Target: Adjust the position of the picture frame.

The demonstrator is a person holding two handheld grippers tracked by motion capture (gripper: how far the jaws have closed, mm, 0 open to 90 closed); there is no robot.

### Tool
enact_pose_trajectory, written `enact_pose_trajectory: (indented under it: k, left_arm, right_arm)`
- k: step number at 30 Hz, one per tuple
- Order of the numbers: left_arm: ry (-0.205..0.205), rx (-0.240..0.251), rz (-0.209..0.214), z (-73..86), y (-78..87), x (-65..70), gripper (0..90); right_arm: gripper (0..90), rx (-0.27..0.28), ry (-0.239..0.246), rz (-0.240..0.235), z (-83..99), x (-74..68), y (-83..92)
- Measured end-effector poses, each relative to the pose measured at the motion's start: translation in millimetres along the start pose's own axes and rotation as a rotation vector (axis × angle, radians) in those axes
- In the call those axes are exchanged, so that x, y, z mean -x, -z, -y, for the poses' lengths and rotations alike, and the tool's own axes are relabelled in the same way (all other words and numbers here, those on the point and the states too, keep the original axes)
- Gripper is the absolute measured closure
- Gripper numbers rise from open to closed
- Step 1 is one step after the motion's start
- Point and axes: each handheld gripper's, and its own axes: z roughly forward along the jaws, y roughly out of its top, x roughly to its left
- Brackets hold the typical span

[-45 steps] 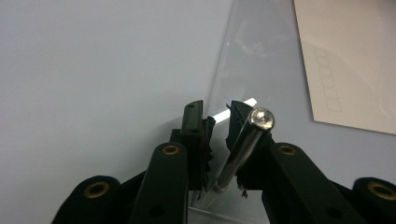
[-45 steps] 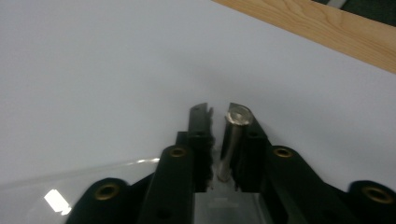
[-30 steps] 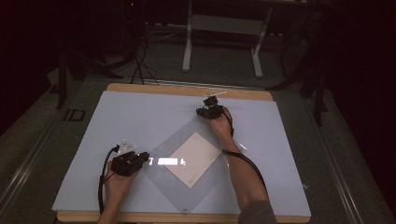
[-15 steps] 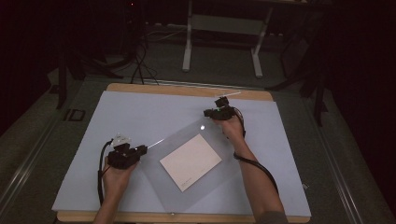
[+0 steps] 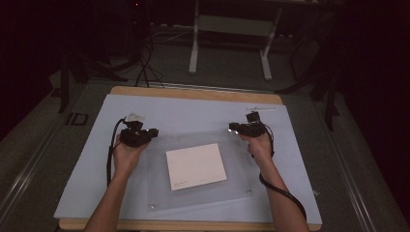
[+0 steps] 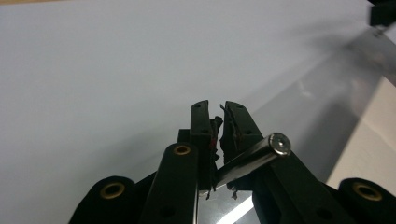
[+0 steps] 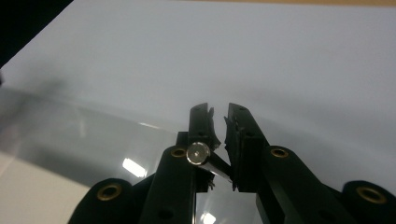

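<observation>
A person sits at a table covered by a pale blue mat [image 5: 193, 108] and holds a black gripper in each hand. Between the hands lies a clear plastic frame [image 5: 203, 193], a see-through sheet with small metal posts at its corners, resting flat on the mat. A white card [image 5: 196, 166] sits inside it, near its middle. The left gripper [image 5: 153, 131] meets the frame's far left corner; in the left gripper view its jaws are nearly together, clamped on the thin edge of the sheet right beside a shiny metal post [image 6: 275, 144]. The right gripper [image 5: 233, 128] meets the far right corner; in the right gripper view its jaws pinch the sheet's edge next to another metal post [image 7: 198, 153], and they have just been opening a little with the sheet between them. Both forearms reach in from the near edge of the table. Beyond the table, the dark floor holds cables and the legs of a white stand [image 5: 196, 48].
</observation>
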Motion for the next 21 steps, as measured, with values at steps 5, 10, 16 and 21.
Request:
enact_pose_trajectory:
  k: [5, 10, 16, 21]
  left_arm:
    - [0.037, -0.044, -0.004, -11.8, -21.6, -14.1, 82.9]
    - [0.068, -0.100, -0.012, -4.5, -41.1, -18.0, 83.2]
    - [0.105, -0.115, -0.034, 5.6, -52.3, -18.0, 83.0]
    - [0.111, -0.123, -0.037, 8.7, -47.5, -16.7, 83.1]
  right_arm:
    - [81.3, 0.007, -0.004, 0.028, 11.4, -4.0, 5.9]
    - [81.7, -0.014, 0.014, 0.057, 18.3, -5.2, 3.1]
    - [82.6, -0.025, -0.045, 0.063, 35.6, 8.0, -14.9]
    - [82.8, -0.034, -0.028, 0.065, 33.3, 6.1, -16.1]
